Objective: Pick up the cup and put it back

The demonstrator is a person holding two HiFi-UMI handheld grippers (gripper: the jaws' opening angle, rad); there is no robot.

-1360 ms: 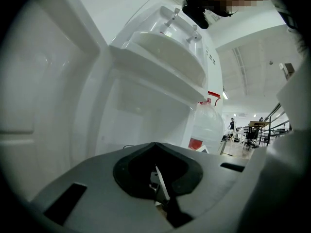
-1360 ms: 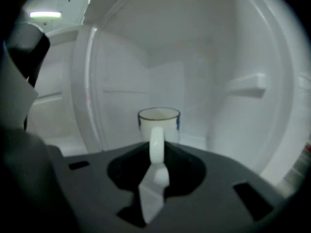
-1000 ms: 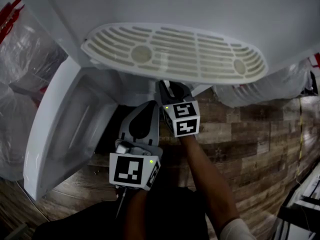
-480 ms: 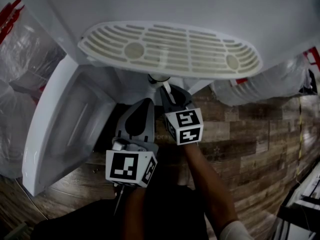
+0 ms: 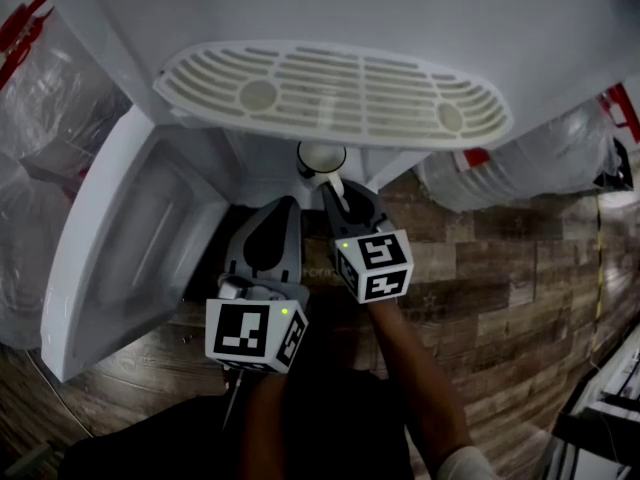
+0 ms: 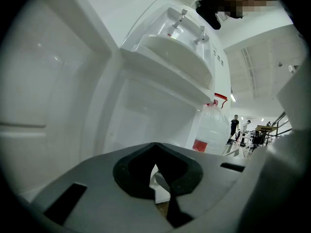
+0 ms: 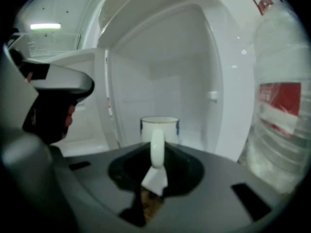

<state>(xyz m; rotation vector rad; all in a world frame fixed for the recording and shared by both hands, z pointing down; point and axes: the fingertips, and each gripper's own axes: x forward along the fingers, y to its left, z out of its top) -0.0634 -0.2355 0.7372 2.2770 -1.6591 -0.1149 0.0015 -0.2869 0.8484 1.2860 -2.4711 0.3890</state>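
A white cup point(image 5: 321, 158) shows just under the edge of the dispenser's drip tray, in front of the open lower cabinet. My right gripper point(image 5: 337, 190) is shut on its handle. In the right gripper view the cup point(image 7: 159, 126) stands upright beyond the jaws, with its handle point(image 7: 157, 147) pinched between them, and the white cabinet interior point(image 7: 184, 96) lies behind it. My left gripper point(image 5: 281, 210) hangs level beside the right one, to its left. Its jaws are together with nothing in them, as the left gripper view point(image 6: 163, 188) shows.
The slotted drip tray point(image 5: 335, 93) overhangs both grippers. The cabinet door point(image 5: 130, 258) stands open at the left. Large water bottles point(image 5: 520, 168) point(image 7: 284, 106) stand to the right on the wood-pattern floor point(image 5: 500, 268). People point(image 6: 234, 125) stand far off.
My right gripper has drawn back toward me and to the right with the cup, which now shows below the tray's edge. The left gripper has stayed put.
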